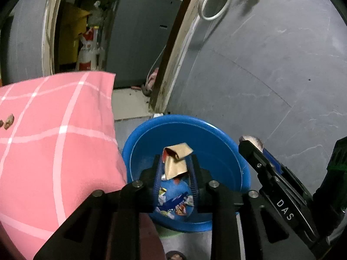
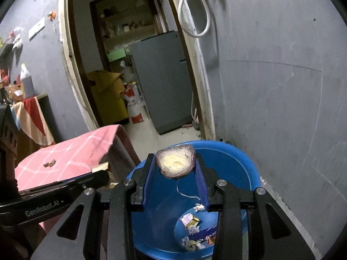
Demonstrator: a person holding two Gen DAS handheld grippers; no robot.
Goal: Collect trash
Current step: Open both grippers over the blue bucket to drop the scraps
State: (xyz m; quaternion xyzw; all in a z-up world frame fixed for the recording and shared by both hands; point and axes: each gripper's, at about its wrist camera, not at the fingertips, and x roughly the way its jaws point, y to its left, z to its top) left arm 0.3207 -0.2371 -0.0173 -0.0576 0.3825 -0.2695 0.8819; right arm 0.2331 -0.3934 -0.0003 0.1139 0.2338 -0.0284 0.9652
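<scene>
Both your grippers hang over the blue tub (image 1: 216, 134): your left gripper (image 1: 176, 162) is clamped on a crumpled brown paper scrap (image 1: 176, 158), and your right gripper (image 2: 176, 162) pinches a cut onion half (image 2: 176, 162) between its blue pads (image 2: 201, 182), cut face toward the camera. Below your right fingers, small wrappers (image 2: 192, 221) lie on the tub's printed bottom. To your left, beside the tub, a pink checked cloth (image 1: 54, 140) carries a few brown crumbs (image 1: 8, 121).
</scene>
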